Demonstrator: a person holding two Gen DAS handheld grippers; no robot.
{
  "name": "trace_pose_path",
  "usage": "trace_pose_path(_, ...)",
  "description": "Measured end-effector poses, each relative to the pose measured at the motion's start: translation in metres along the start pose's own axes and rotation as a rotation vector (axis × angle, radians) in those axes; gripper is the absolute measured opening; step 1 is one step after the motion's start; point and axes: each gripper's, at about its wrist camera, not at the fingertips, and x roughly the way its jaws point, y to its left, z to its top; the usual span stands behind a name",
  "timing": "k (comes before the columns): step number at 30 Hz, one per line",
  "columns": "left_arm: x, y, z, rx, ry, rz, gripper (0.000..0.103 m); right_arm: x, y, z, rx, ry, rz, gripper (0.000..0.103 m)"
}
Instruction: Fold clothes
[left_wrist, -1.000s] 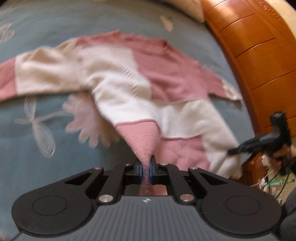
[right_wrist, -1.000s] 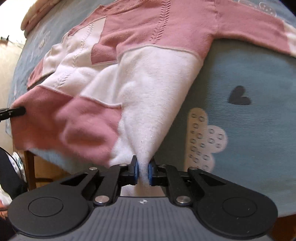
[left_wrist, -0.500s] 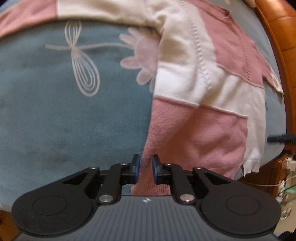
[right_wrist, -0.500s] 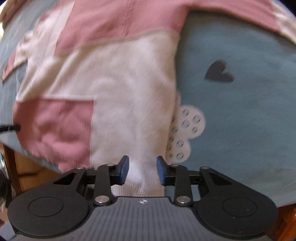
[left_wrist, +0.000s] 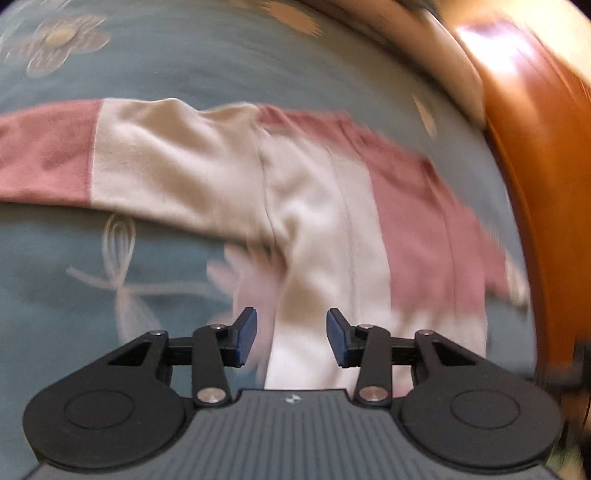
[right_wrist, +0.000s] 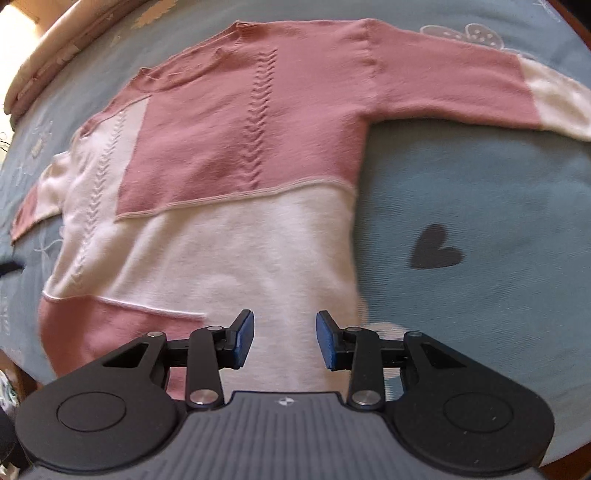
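On bed (right_wrist: 480, 192), sweater (right_wrist: 229, 155) lies flat. My left gripper (left_wrist: 291, 341) jaws opening, right gripper (right_wrist: 284, 339) jaws opening, both gripping nothing. Next, I'd pinch sleeve cuffs squarely, fold inward.

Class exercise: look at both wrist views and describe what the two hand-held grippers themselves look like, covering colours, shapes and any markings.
Both look alike. The left gripper and right gripper each have matt black linkage arms with silver pivot bolts, two round black discs at the sides, and a grey ribbed body bearing a small white emblem. The finger pads are blue and flat. No cables, sleeves or hands show.
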Motion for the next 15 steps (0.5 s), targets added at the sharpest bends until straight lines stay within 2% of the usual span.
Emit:
trace_pose_path(2,0.023,0.007,0.010,-0.054,-0.029,-0.033,0.041,0.001,0.005,-0.002,-0.020,-0.002,-0.001,0.042)
trace_pose_path(5,0.050,0.016,0.017,-0.124,-0.026,-0.055,0.040,0.002,0.010,-0.004,-0.038,-0.004,-0.014,0.042)
trace_pose_path(8,0.062,0.036,0.019,-0.282,-0.068,-0.112,0.041,0.000,0.008,-0.006,-0.035,-0.004,-0.017,0.042)
trace_pose_path(11,0.070,0.060,0.016,-0.481,-0.132,-0.154,0.040,0.000,0.003,-0.008,-0.019,-0.002,-0.031,0.044)
trace_pose_path(13,0.075,0.069,0.012,-0.581,-0.173,-0.184,0.034,0.002,0.003,-0.010,-0.013,-0.002,-0.030,0.044)
trace_pose_path(15,0.076,0.064,0.012,-0.586,-0.203,-0.137,0.015,0.004,0.005,-0.011,-0.015,-0.001,-0.030,0.044)
